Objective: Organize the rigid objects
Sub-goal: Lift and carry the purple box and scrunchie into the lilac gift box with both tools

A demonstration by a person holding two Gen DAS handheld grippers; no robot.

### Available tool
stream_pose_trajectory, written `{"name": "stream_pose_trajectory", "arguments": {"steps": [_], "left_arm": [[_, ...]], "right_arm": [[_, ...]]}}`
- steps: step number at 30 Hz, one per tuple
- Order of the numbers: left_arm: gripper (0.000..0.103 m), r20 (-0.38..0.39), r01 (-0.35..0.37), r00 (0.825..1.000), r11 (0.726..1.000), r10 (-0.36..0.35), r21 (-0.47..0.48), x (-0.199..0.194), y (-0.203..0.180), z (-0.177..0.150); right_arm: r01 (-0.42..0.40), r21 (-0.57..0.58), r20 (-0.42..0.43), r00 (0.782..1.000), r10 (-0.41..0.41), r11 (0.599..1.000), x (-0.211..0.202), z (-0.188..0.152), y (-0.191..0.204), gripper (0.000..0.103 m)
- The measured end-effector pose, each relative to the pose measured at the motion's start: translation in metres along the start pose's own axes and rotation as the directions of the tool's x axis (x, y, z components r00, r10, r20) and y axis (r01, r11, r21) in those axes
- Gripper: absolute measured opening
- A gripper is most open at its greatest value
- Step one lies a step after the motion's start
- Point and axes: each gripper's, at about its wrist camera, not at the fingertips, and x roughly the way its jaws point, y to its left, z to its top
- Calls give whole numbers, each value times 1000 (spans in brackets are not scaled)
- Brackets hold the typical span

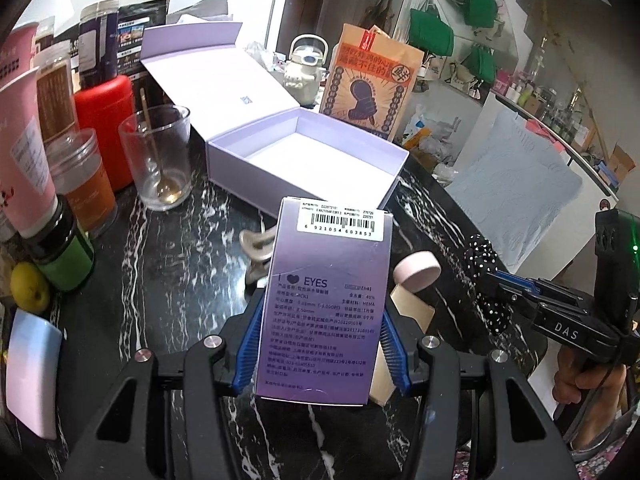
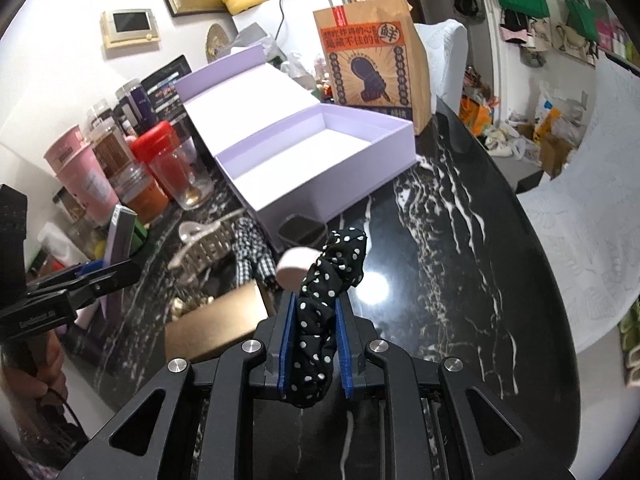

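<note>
Gripping a purple carton (image 1: 324, 312) in our left gripper (image 1: 320, 320), we hold it above the black marble table (image 1: 180, 260), the open lilac box (image 1: 308, 160) at twelve o'clock. Our right gripper (image 2: 316, 344) pinches a polka-dot scrunchie (image 2: 324, 300).

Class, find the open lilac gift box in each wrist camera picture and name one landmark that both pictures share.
Left wrist view: open lilac gift box sits upper centre, beyond the held purple carton.
Right wrist view: it sits upper centre-left, beyond the held polka-dot scrunchie.
Shared landmark: brown paper bag behind the box.
</note>
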Motion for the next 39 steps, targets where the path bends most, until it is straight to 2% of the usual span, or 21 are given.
{"name": "stream_pose_trajectory", "arguments": {"steps": [24, 39], "left_arm": [[52, 90, -23, 996, 997, 16, 79, 16, -11, 90], [52, 102, -12, 995, 993, 0, 117, 46, -12, 148]], "right_arm": [[-75, -88, 57, 995, 80, 993, 17, 83, 15, 19], [-108, -155, 108, 986, 125, 982, 32, 143, 15, 19]]}}
